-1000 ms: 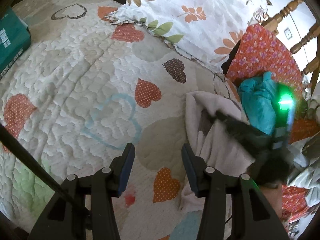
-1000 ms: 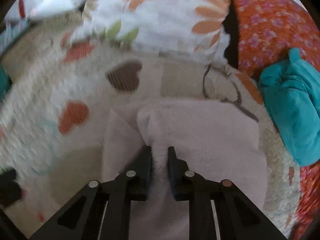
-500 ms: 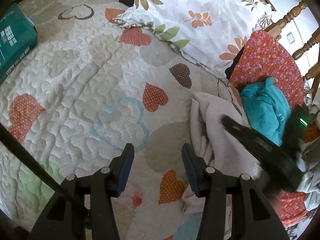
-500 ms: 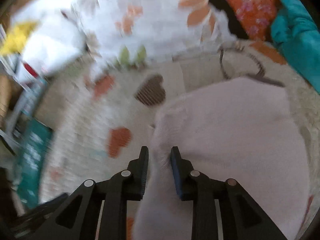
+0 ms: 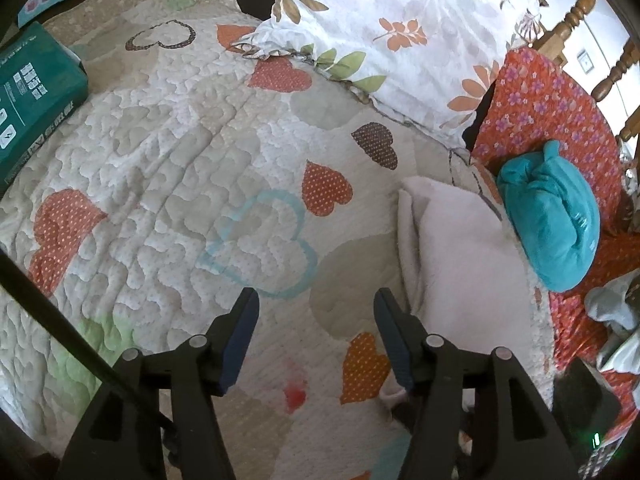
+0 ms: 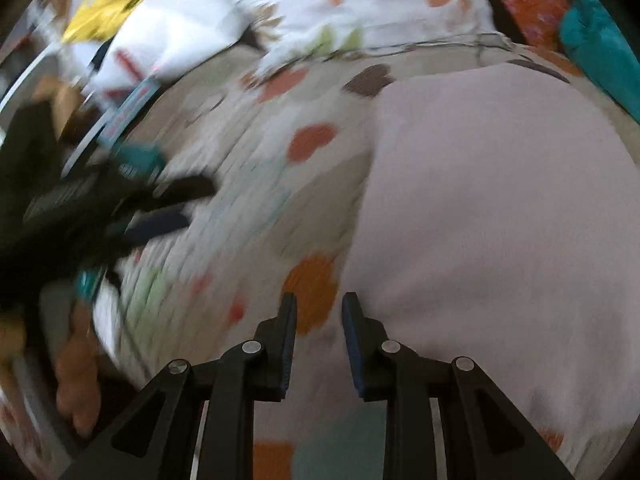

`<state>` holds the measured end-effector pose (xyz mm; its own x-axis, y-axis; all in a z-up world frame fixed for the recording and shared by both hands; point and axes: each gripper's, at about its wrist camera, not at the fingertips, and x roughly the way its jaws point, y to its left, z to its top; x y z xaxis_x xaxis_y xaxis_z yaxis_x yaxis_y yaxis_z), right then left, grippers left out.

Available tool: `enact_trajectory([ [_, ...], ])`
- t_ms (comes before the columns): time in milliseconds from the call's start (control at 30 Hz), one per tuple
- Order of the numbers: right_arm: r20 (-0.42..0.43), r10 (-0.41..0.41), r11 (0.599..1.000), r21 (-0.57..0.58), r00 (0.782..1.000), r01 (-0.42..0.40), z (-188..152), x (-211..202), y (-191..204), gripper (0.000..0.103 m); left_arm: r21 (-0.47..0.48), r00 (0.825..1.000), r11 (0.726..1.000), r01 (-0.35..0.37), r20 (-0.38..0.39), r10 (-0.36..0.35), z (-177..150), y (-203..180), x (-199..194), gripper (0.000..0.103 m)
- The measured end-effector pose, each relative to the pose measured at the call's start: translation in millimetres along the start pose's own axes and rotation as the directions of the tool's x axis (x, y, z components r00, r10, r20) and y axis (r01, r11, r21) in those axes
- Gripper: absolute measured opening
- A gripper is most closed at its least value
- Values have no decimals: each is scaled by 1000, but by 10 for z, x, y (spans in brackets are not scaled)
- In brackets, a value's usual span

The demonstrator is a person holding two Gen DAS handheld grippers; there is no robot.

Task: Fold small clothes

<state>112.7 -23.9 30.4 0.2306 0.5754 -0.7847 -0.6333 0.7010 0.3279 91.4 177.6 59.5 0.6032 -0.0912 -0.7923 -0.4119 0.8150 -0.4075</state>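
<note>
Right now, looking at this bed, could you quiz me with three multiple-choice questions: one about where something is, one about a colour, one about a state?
1. Where does the teal bundle lie?
A. on the orange flowered cloth
B. on the green box
C. between the left fingers

2. What colour is the folded garment?
A. yellow
B. pale pink
C. black

3. What is the left gripper holding?
A. the pillow
B. the garment
C. nothing

Answers: 1 A, it rests on that cloth; 2 B, pale pink fabric; 3 C, only quilt shows between its fingers.

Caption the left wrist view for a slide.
Open left gripper hovers over heart-print quilt, beside folded pale pink garment.
</note>
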Motion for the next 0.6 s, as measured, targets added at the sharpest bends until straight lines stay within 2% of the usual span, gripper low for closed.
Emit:
enact_trajectory([
  [133, -28, 10, 1000, 6, 1000, -10, -294, -34, -34, 27, 54, 999, 998, -42, 3, 42, -137, -64, 35, 60],
  [200, -43, -15, 1000, 19, 999, 15, -498, -65, -99, 27, 82, 998, 995, -59, -9, 60, -244, -96, 76, 60],
  [300, 38, -83, 995, 60, 996, 80, -711, -328, -256, 26, 121, 996, 990, -77, -35, 81, -430, -129, 146, 61],
  [367, 90, -151, 983, 115, 984, 140, -793, -515, -397, 32, 144, 994, 985, -100, -38, 106, -578, -129, 188, 61],
  [433, 131, -259, 956, 178, 957, 235, -884, -727, -581, 42, 159, 992, 980, -118, -31, 124, -706, -135, 204, 63],
  [467, 139, -333, 932, 198, 933, 303, -936, -804, -661, 47, 174, 991, 976, -128, -11, 132, -753, -155, 186, 65],
  [533, 127, -422, 897, 201, 897, 394, -1024, -843, -766, 51, 212, 988, 966, -151, 12, 151, -865, -213, 161, 70],
  [600, 86, -471, 868, 224, 878, 444, -1130, -801, -897, 51, 227, 987, 960, -162, 21, 162, -976, -240, 162, 79],
])
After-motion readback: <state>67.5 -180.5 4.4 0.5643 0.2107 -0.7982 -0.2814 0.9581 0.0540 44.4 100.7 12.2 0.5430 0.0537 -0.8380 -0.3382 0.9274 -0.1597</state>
